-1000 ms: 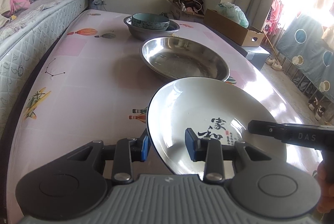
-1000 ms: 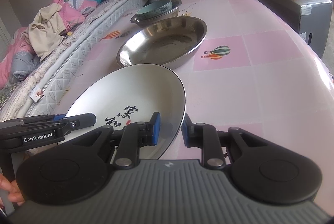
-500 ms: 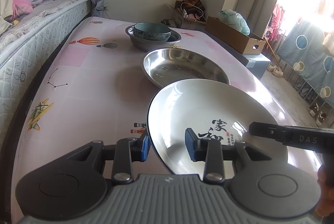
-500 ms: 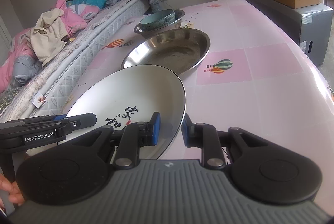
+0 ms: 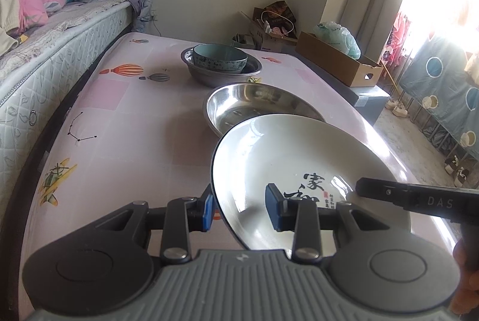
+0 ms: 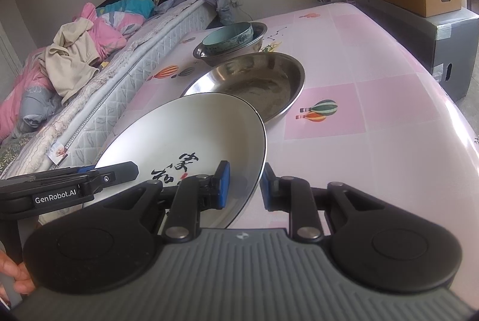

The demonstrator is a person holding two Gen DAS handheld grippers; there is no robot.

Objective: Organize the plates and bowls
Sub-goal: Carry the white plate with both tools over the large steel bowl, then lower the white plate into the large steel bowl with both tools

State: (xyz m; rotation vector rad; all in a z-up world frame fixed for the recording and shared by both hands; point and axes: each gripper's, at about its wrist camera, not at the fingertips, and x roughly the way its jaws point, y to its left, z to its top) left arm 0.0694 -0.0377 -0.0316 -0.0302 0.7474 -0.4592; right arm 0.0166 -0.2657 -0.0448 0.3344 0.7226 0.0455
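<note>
white plate (image 5: pixel 287 159) pinched at rim by both grippers' narrowed fingers (image 5: pixel 207 208).

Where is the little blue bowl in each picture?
Left wrist view: the blue bowl sits upper middle, inside the grey metal bowl, beyond the steel plate.
Right wrist view: the same bowl is upper middle, left of centre, in that metal bowl.
Shared landmark: the white plate with black writing.
</note>
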